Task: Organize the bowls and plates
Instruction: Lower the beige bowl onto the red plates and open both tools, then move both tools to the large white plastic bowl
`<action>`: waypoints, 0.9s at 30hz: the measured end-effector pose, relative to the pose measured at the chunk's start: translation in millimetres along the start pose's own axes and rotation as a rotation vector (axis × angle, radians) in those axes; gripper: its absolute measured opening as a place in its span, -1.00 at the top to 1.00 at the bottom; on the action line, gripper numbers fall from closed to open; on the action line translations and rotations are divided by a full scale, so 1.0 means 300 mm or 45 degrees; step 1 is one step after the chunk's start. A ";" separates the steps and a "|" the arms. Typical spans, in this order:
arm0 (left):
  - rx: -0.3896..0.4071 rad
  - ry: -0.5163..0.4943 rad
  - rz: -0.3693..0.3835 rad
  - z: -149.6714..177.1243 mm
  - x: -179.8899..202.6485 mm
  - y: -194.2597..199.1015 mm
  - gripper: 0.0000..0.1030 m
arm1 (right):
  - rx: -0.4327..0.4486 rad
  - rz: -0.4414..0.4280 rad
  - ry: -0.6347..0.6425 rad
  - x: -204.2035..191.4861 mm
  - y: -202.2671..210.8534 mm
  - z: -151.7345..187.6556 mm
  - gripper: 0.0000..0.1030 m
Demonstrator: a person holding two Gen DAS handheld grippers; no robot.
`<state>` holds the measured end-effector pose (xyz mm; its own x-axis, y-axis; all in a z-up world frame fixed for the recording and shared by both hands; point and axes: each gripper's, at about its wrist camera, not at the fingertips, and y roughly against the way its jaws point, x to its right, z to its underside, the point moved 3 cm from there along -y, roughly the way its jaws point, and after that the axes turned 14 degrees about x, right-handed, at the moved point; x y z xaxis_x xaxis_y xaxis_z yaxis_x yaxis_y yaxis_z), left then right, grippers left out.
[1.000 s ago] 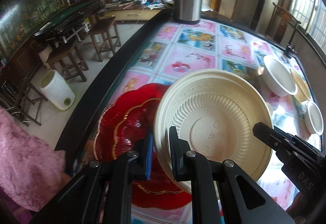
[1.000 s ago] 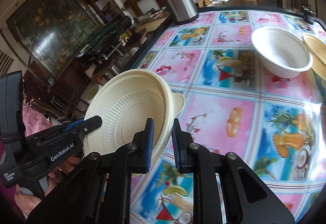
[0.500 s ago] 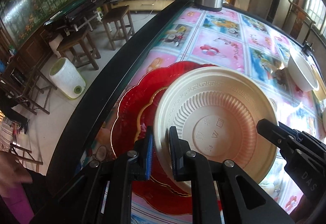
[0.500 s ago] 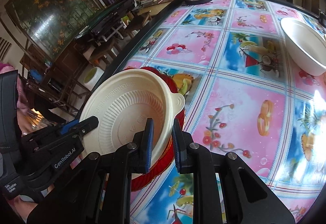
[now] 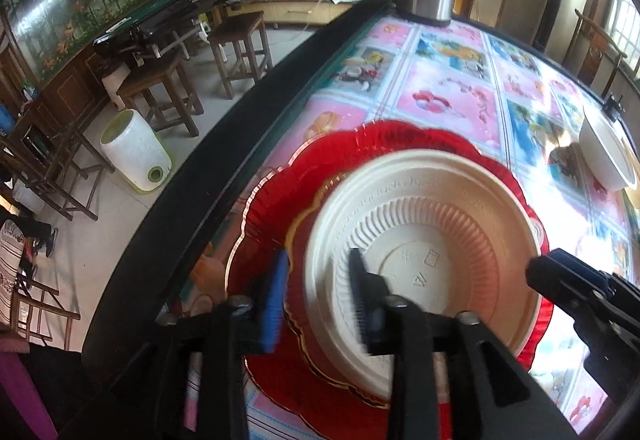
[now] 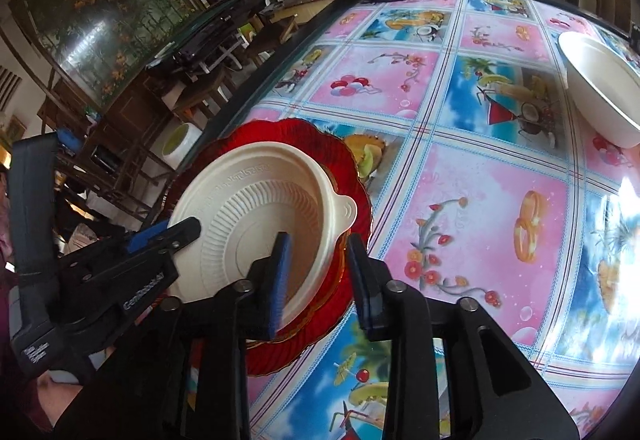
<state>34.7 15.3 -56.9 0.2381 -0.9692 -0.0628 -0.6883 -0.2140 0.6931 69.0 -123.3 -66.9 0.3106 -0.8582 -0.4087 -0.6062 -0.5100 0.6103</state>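
Cream plate (image 5: 424,240) sits on the red plate (image 5: 280,208) at the table (image 6: 480,200) edge. Left gripper (image 5: 318,290) and right gripper (image 6: 318,272) both stand parted, each straddling the cream plate's rim without clamping it.

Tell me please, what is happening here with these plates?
A person with a handheld gripper in each hand is stacking dishes. The cream plate now lies on the red plate near the table edge. Both the left gripper and the right gripper are open, their fingers straddling the cream plate's rim without gripping it. A white bowl waits farther along the table.
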 end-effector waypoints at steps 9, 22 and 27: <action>0.221 0.007 -0.052 -0.067 -0.007 0.113 -0.37 | 0.145 0.026 0.084 -0.032 0.160 -0.031 0.26; 0.348 -0.063 0.241 -0.097 0.266 0.222 -0.46 | 0.244 0.172 -0.018 0.159 0.343 -0.051 0.05; 0.358 -0.094 0.303 -0.092 0.344 0.238 -0.46 | 0.265 0.203 -0.038 0.208 0.387 -0.047 0.05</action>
<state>29.0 -96.6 5.8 0.0055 -0.9998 0.0176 -0.8821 0.0035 0.4711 28.2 -236.9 -12.0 0.1790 -0.9230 -0.3406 -0.7843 -0.3429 0.5170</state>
